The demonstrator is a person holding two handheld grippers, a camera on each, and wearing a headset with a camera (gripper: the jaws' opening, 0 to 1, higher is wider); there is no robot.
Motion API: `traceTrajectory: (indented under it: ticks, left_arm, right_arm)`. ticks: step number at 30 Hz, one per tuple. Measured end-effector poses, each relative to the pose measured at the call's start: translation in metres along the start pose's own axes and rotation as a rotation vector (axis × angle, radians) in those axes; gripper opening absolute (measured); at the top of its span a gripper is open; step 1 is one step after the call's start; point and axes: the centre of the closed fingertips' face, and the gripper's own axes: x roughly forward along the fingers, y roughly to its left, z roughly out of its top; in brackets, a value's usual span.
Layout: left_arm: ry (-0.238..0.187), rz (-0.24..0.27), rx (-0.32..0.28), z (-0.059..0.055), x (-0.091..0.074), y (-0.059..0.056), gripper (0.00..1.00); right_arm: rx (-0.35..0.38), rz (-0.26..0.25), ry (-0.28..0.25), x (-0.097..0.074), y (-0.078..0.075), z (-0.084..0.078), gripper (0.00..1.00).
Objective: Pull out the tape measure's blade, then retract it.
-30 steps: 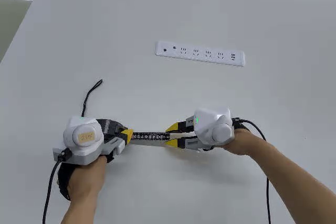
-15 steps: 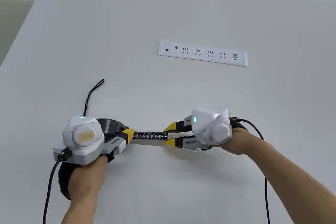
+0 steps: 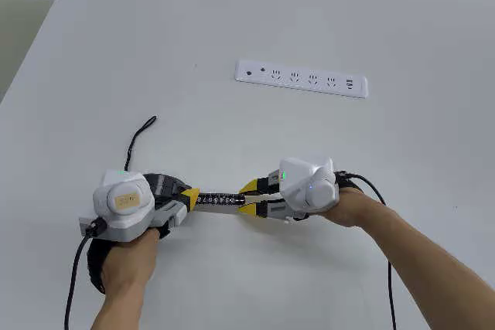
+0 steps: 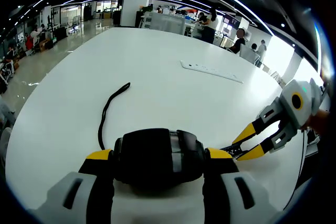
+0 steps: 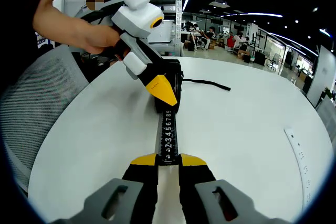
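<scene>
Now: blade (image 5: 167, 129) part-extended, both ends clamped.
Left tool (image 3: 188, 199) grips tape measure case (image 4: 157, 153) at the counter (image 3: 232, 21); right tool (image 3: 251, 198) pinches blade end. Blade axis runs tool to tool, case left of right tool.

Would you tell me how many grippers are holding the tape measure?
2. The left gripper clamps the black case; the right gripper pinches the extended blade to its right.

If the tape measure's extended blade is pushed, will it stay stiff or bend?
The blade runs straight between the case and the right gripper, so it seems stiff at this length. Being thin, it would probably buckle if pushed endwise.
</scene>
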Motion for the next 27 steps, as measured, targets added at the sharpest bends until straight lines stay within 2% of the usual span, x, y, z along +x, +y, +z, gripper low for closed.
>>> traceTrajectory:
  ticks: [27]
  left_arm:
    - [0.004,-0.001,0.008,-0.0003,-0.0001,0.0015,0.66]
  right_arm:
    - [-0.002,0.009,-0.007,0.0089,-0.0012,0.0059,0.14]
